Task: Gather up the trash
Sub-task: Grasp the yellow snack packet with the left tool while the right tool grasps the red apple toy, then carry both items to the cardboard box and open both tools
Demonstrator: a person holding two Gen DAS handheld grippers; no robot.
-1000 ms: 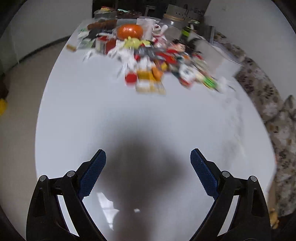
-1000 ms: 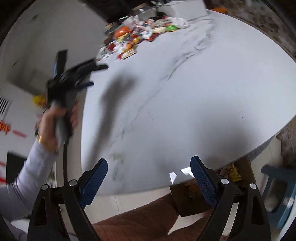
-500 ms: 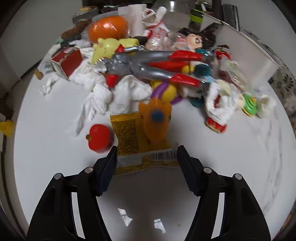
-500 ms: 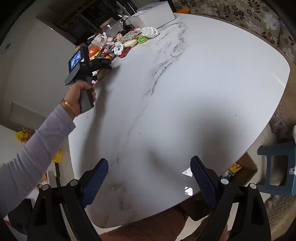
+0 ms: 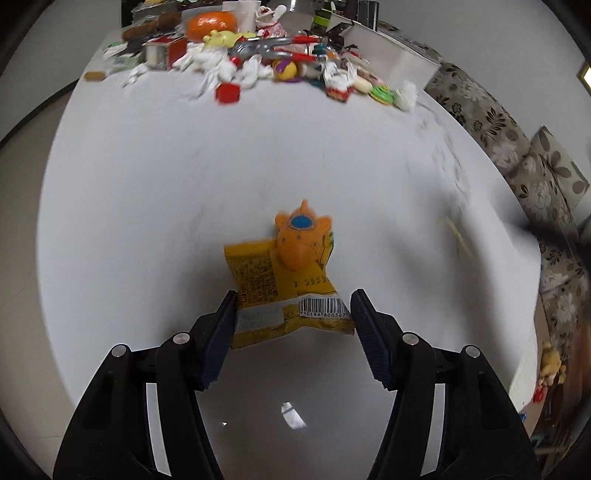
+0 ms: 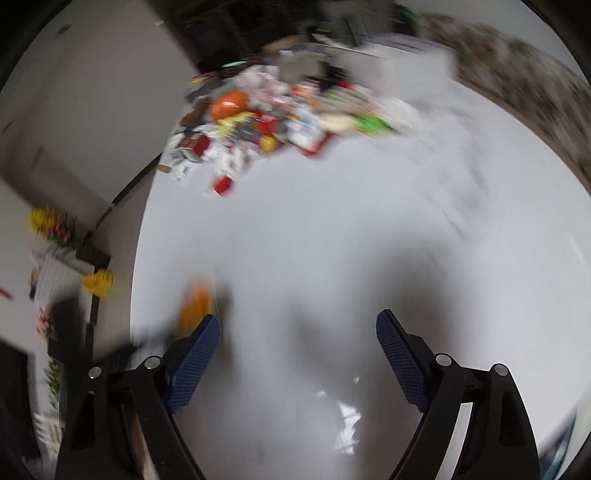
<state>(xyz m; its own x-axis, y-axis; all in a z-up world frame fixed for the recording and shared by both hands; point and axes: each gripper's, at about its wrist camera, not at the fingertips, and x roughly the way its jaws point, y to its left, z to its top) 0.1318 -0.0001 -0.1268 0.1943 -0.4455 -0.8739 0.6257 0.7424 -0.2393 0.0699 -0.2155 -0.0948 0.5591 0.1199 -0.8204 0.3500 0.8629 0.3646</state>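
Note:
My left gripper (image 5: pixel 293 295) is shut on a yellow snack wrapper (image 5: pixel 258 273), its pads pressing the wrapper's two side edges near the barcode end. An orange fish-like toy (image 5: pixel 301 240) rides on the wrapper's far end. Both hang over the bare white table (image 5: pixel 184 166), well short of the pile of trash and toys (image 5: pixel 258 62) at the far edge. In the blurred right wrist view, my right gripper (image 6: pixel 297 321) is open, its jaws closing a little with nothing between them. An orange-yellow smear (image 6: pixel 195 306) by its left finger is the wrapper.
A white box (image 5: pixel 391 55) stands at the back right of the pile. A flower-patterned sofa (image 5: pixel 535 166) runs along the table's right side. White tissues, a red block (image 5: pixel 227 92) and an orange ball (image 5: pixel 210 22) lie in the pile.
My left gripper reached the pile, closed on the yellow wrapper and drew it back toward the near side with the orange toy on it. The right wrist view swung toward the pile.

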